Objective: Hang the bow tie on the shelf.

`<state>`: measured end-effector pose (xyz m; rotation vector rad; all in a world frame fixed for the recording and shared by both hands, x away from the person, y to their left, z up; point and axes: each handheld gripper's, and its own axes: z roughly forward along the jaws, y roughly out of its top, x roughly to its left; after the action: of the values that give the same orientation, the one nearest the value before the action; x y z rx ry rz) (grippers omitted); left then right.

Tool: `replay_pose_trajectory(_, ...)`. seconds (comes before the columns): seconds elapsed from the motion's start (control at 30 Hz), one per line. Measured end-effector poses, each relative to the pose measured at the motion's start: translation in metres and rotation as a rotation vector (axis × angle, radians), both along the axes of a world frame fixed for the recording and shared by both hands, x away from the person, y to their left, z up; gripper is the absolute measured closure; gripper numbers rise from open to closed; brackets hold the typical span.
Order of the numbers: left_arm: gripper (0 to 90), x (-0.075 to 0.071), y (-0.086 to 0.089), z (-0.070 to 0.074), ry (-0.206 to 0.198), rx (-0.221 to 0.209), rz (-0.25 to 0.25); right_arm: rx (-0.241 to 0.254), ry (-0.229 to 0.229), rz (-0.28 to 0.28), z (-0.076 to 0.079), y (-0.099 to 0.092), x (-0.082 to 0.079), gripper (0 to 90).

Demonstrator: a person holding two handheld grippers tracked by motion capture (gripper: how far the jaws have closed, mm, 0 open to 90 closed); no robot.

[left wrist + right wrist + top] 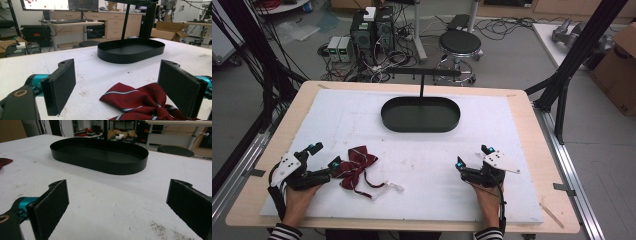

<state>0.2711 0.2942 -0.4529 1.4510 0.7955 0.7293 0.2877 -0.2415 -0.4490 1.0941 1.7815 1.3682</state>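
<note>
Bow tie (356, 164): dark red with thin pale stripes, lying flat on the white mat (422, 200) at the near left of the bench (532, 150). A thin strap with a pale clasp trails from it toward the middle of the mat. In the left gripper view the bow tie (140, 102) lies between the spread jaws, low and toward the right-hand one; no pad presses on it.

Left gripper (323, 156): jaws wide apart, held low over the mat, just beside the bow tie's left edge. Black body, teal fittings, grey three-cornered plate on top; gripped by the person's left hand (299, 200), striped cuff at the wrist.

Right gripper (472, 157): jaws likewise spread wide with nothing between them, over bare mat at the near right, well apart from the bow tie. Held by the right hand (486, 202).

Oval tray (420, 114): black, shallow, upright wall, at the far middle of the mat; a thin black post rises behind it.

Surface: white mat, scuffed and speckled with dark marks, on a pale wooden bench top.

Room: grey floor; round black stool (459, 44), computer boxes and tangled cables beyond the bench; cardboard box at the right; black frame posts at both sides.
</note>
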Motion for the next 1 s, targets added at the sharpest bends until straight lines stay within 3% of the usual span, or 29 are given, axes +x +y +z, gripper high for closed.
replay_pose_trajectory(0.77, 15.3, 0.002, -0.003, 0.001, 0.019, 0.02, 0.014, 0.009, 0.004, -0.007, 0.0, 0.0, -0.001, 3.2)
replay_pose_trajectory(0.87, 15.3, 0.003, -0.004, 0.004, 0.048, 0.021, -0.005, 0.006, 0.0, -0.006, 0.0, -0.001, 0.0, 3.2)
replay_pose_trajectory(1.0, 15.3, 0.003, -0.006, 0.013, 0.037, 0.033, -0.016, 0.007, 0.0, -0.004, 0.0, -0.001, 0.0, 3.2)
